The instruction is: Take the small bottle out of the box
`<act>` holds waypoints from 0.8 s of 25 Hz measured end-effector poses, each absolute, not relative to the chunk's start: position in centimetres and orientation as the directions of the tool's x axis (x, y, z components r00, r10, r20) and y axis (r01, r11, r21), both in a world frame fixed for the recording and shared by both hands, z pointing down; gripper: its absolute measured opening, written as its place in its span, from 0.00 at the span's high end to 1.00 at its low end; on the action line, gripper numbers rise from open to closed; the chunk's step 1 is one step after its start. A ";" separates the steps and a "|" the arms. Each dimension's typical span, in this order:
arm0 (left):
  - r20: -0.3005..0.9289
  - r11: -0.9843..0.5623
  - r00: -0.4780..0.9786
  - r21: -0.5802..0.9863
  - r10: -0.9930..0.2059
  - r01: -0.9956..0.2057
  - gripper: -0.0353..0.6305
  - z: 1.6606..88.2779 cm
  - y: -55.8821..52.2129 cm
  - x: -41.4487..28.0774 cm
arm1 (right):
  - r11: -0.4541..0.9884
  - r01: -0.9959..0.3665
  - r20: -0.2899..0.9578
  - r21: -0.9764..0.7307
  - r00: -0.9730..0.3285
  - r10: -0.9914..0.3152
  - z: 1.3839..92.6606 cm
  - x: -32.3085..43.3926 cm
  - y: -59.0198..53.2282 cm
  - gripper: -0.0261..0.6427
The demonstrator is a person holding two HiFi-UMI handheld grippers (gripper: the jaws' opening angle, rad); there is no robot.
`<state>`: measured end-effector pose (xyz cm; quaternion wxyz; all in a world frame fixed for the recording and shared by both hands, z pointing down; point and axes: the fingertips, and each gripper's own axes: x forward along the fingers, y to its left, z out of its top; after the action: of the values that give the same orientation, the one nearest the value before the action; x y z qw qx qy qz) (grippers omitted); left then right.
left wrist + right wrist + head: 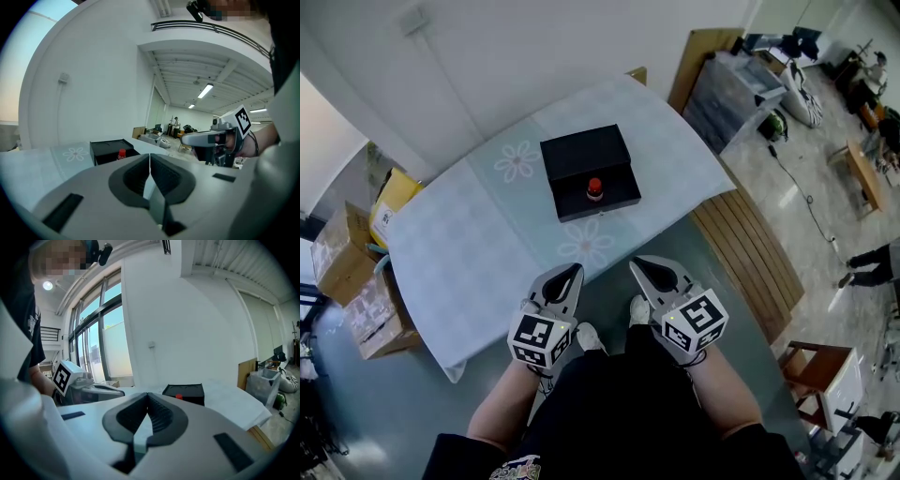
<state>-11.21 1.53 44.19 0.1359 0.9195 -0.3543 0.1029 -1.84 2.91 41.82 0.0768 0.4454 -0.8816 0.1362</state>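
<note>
An open black box [589, 172] lies on the pale blue tablecloth [487, 244], its lid folded back. A small bottle with a red cap [594, 189] stands inside it; the bottle [122, 153] also shows in the left gripper view and its red cap [178, 397] in the right gripper view. My left gripper [570, 274] hangs shut and empty in front of the table's near edge, short of the box [111, 151]. My right gripper [639, 266] is beside it, also shut with nothing held, facing the box [183, 393].
Cardboard boxes [356, 272] stack at the table's left end. A wooden bench [750, 253] runs along the right, with a grey cabinet [736, 94] beyond. A person stands far off in the hall [175, 124]. My own legs and shoes [609, 356] are below the grippers.
</note>
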 end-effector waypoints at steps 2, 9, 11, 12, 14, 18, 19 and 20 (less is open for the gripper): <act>0.283 -0.707 0.722 0.171 -0.632 -0.686 0.90 44.0 1.0 -10.8 | 0.583 -0.797 0.256 -0.155 -0.603 -0.756 41.6 -1.6 2.5 0.93; 0.289 -0.683 0.691 0.145 -0.663 -0.716 0.90 43.8 -0.6 -8.8 | 0.623 -0.768 0.235 -0.148 -0.639 -0.732 40.9 -0.2 0.7 0.93; 0.292 -0.673 0.679 0.137 -0.674 -0.727 0.90 43.7 -1.1 -8.3 | 0.634 -0.758 0.231 -0.153 -0.651 -0.723 40.8 0.3 0.1 0.93; 0.294 -0.667 0.672 0.133 -0.680 -0.733 0.90 43.7 -1.3 -8.0 | 0.639 -0.753 0.229 -0.155 -0.657 -0.719 40.8 0.5 -0.3 0.93; 0.298 -0.655 0.658 0.126 -0.692 -0.745 0.90 43.7 -1.9 -7.6 | 0.651 -0.743 0.225 -0.158 -0.669 -0.709 40.8 1.0 -1.0 0.93; 0.310 -0.624 0.624 0.115 -0.717 -0.773 0.90 43.8 -2.9 -7.0 | 0.676 -0.718 0.221 -0.166 -0.695 -0.684 40.9 1.9 -2.3 0.93; 0.312 -0.617 0.616 0.111 -0.723 -0.780 0.90 43.9 -3.2 -6.9 | 0.682 -0.712 0.221 -0.169 -0.701 -0.678 40.9 2.1 -2.7 0.93; 0.316 -0.610 0.608 0.107 -0.728 -0.785 0.90 44.0 -3.4 -6.8 | 0.687 -0.706 0.219 -0.172 -0.707 -0.672 40.9 2.2 -3.0 0.93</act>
<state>-6.75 -3.40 43.98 0.1179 0.8890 -0.4256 0.1212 2.24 -3.03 40.93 0.0694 0.3764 -0.9157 0.1224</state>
